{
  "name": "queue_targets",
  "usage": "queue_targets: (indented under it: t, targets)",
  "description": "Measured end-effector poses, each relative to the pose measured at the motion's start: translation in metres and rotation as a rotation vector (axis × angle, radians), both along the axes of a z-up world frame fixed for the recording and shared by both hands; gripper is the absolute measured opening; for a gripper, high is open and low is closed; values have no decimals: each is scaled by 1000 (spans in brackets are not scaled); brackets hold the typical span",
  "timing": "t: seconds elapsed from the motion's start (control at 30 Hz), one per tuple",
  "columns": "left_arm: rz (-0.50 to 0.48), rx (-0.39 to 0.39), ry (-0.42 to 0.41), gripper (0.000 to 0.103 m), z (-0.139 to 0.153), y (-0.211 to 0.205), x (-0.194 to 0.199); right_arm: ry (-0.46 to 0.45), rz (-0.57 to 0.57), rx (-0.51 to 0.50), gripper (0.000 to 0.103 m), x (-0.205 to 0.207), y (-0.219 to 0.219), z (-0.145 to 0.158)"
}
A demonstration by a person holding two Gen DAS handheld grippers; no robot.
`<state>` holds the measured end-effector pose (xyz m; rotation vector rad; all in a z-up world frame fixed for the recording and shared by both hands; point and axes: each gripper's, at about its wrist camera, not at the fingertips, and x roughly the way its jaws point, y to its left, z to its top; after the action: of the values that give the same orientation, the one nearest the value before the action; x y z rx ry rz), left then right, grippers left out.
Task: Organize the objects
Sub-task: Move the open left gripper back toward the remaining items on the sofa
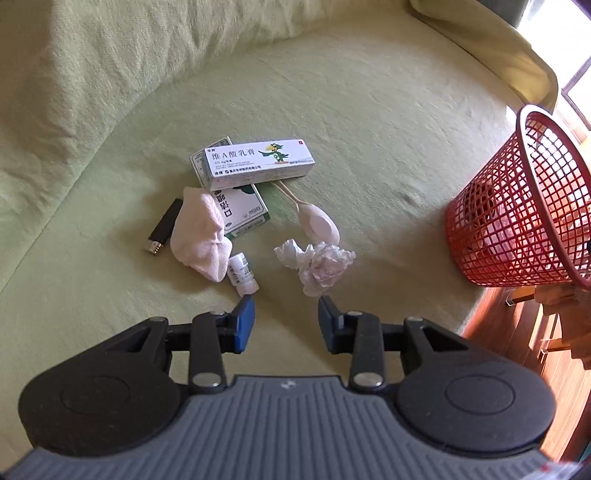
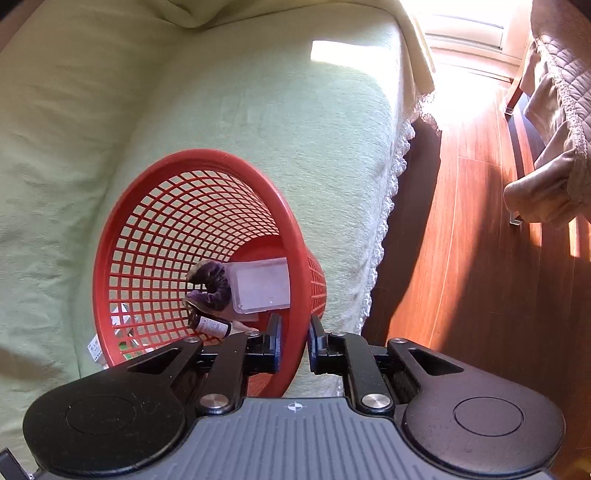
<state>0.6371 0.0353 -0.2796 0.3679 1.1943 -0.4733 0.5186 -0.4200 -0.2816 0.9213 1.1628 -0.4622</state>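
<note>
White ointment box (image 1: 259,161) reads "维A酸乳膏", with parrot logo. Green-white box (image 1: 242,210) under it shows "口洁喷", upside down. Small bottle (image 1: 242,275) label unreadable.

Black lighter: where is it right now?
Left wrist view, left of centre: the black lighter lies on the green sofa cover, just left of the folded white cloth.

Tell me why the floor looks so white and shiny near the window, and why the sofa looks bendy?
Right wrist view: sunlight from the window washes the wooden floor out to white glare and throws a bright patch on the sofa. Left wrist view: the fisheye lens curves the sofa's edge; the light is softer there.
</note>
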Motion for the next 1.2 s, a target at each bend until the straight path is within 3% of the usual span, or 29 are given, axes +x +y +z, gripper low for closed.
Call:
queue_targets:
  t: [0.1, 0.2, 0.33, 0.53, 0.73, 0.9, 1.2]
  targets:
    - [35, -5, 13, 32, -4, -6, -8, -11, -67, 51, 9, -9, -7, -16]
    - [44, -11, 19, 32, -5, -12, -14, -118, -222, 248, 8, -25, -21, -33]
    - [30, -12, 4, 32, -3, -13, -13, -191, -331, 367, 7, -43, -37, -40]
    - [-8, 21, 21, 32, -22, -20, 1, -149, -25, 127, 9, 20, -1, -11]
    - [-60, 4, 29, 32, -26, -26, 14, -127, 7, 194, 11, 54, 4, -9]
    - [-79, -4, 35, 32, -29, -26, 22, -9, 63, 55, 11, 67, 16, -8]
    - [-127, 16, 43, 35, -44, -23, 23, -3, -34, -12, 13, 58, 17, 0]
